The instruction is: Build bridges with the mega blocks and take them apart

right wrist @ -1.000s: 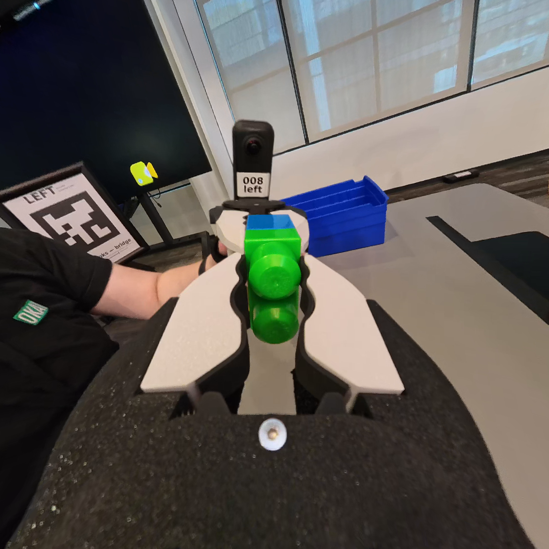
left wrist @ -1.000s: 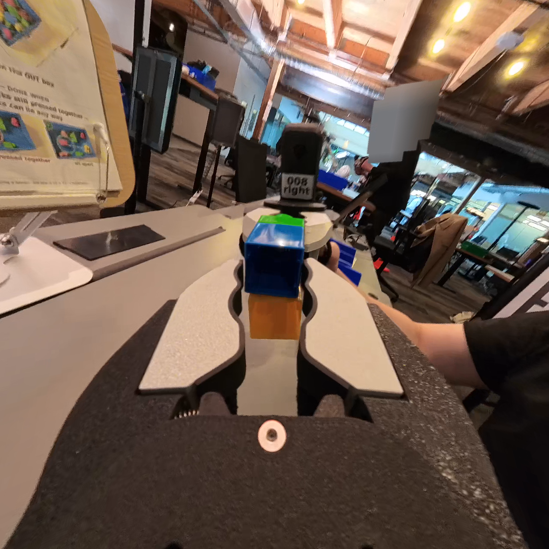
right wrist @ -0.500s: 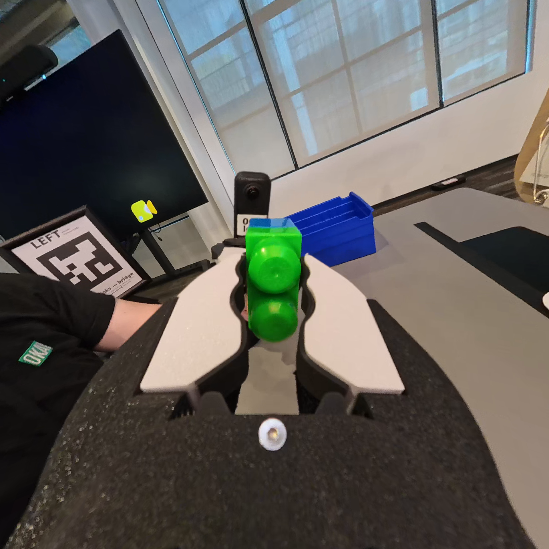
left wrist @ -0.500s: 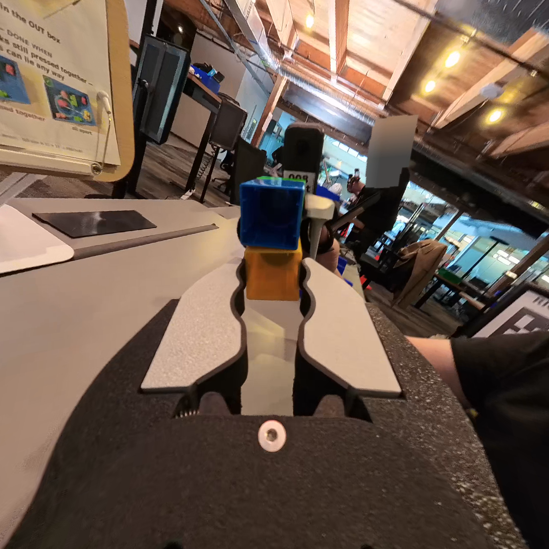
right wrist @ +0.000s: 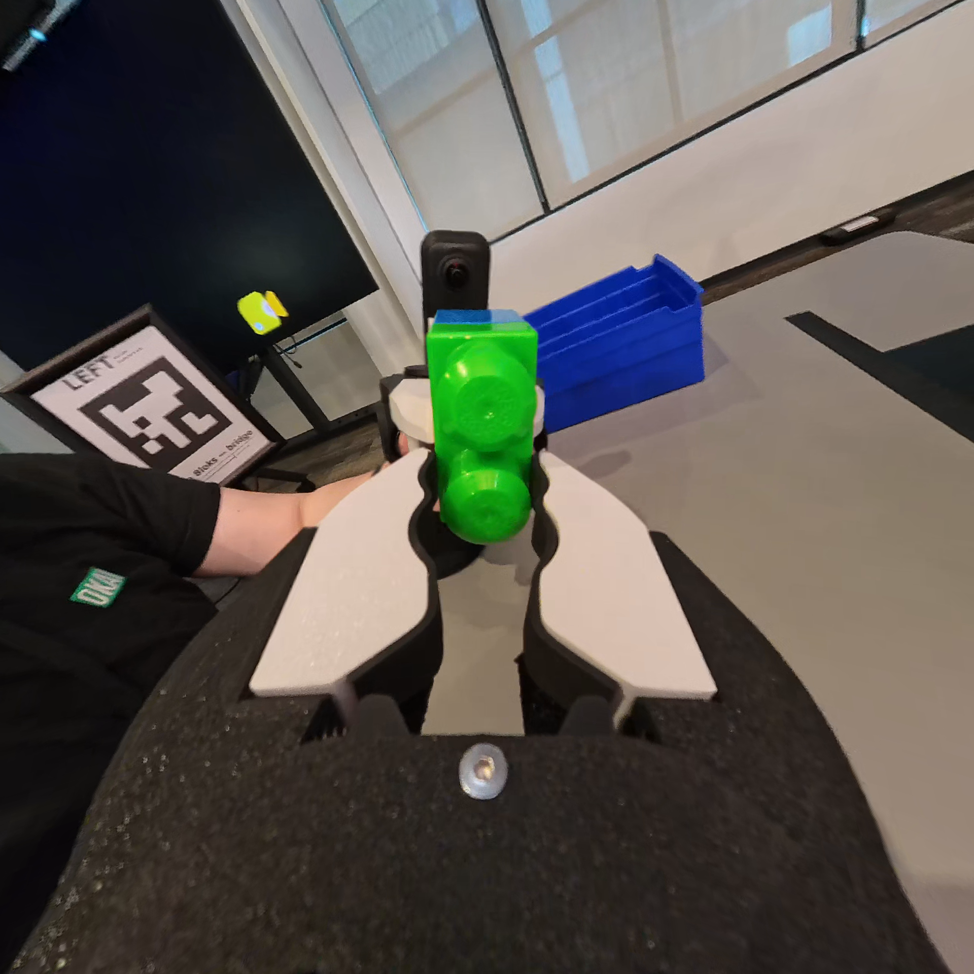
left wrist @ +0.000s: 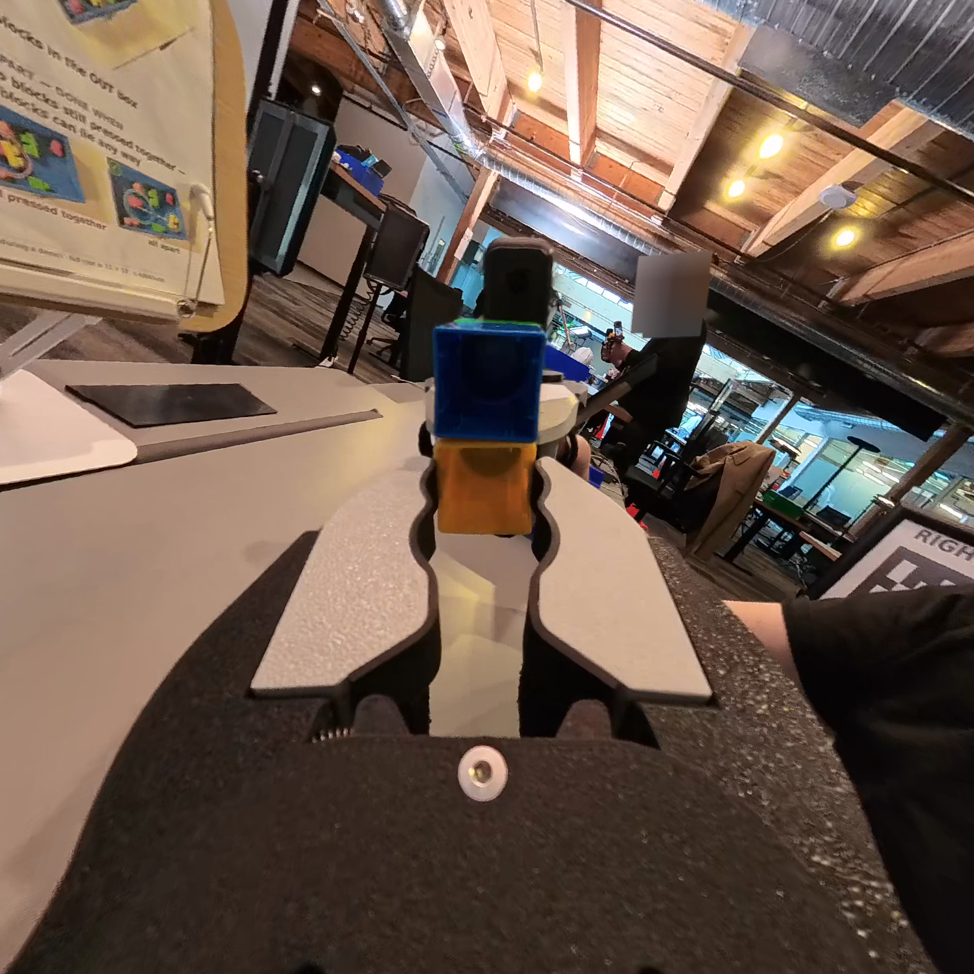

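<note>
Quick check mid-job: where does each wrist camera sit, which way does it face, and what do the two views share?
Left wrist view: sits behind the left claw, looking along the grey table toward the open workshop; its fingers pinch the orange block under the blue block; a black sleeve shows at right.
Right wrist view: sits behind the right claw, facing the windows and blue bin; it pinches the green block; an arm shows at left.
Shared: the same block cluster, seen from opposite ends, and each other's camera.
</note>
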A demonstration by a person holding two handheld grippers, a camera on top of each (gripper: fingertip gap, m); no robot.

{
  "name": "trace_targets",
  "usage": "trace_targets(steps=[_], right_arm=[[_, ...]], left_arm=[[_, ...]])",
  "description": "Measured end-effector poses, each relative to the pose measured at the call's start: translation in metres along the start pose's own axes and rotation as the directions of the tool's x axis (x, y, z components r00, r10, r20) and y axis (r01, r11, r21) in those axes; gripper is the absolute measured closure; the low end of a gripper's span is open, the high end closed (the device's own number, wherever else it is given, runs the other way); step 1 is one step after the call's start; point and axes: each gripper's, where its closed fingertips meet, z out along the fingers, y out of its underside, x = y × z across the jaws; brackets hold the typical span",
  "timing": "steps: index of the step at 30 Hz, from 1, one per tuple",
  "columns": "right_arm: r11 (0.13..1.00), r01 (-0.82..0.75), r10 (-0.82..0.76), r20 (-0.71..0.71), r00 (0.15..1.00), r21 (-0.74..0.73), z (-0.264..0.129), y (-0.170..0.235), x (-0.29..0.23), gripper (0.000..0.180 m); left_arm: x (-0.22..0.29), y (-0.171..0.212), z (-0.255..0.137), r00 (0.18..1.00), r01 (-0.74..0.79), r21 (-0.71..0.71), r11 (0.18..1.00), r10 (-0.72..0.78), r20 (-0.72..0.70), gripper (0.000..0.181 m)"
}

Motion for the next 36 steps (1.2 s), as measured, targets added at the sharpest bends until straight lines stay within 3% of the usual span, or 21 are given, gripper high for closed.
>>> trace_targets(steps=[15, 21, 25, 28, 33, 36], right_arm=[[1.0, 0.01, -0.01, 0.024, 1.0, -0.003, 0.003, 0.0, -0.009, 0.147], [1.0, -0.027, 0.027, -0.004, 1.0, 0.007, 0.005, -0.004, -0.003, 0.147], [0.994, -0.044, 0.046, -0.015, 0.999, 0.096, 0.012, -0.012, -0.001, 0.146], [0.994, -0.055, 0.059, -0.038, 0.998, 0.096, 0.015, -0.009, 0.003, 0.133], [0.991, 0.001, 0.001, -0.016, 1.0, 0.136, 0.015, -0.013, -0.002, 0.145], [0.995, 0.048, -0.038, -0.107, 0.994, 0.085, 0.003, -0.013, 0.006, 0.145]], left_arm=[[0.008, -0.002, -0.003, 0.999, -0.041, 0.001, 0.999, 0.041, -0.015, 0.148], [0.002, -0.007, -0.005, 0.999, 0.015, 0.061, 0.998, -0.013, -0.036, 0.147], [0.001, -0.017, -0.011, 0.999, 0.029, 0.14, 0.99, -0.024, -0.038, 0.148], [0.001, -0.021, -0.014, 1.0, 0.0, 0.149, 0.989, 0.004, -0.022, 0.148], [0.0, -0.01, -0.008, 0.999, -0.002, 0.106, 0.994, 0.005, -0.034, 0.147], [-0.004, -0.01, -0.01, 0.999, -0.02, 0.11, 0.994, 0.023, -0.032, 0.125]])
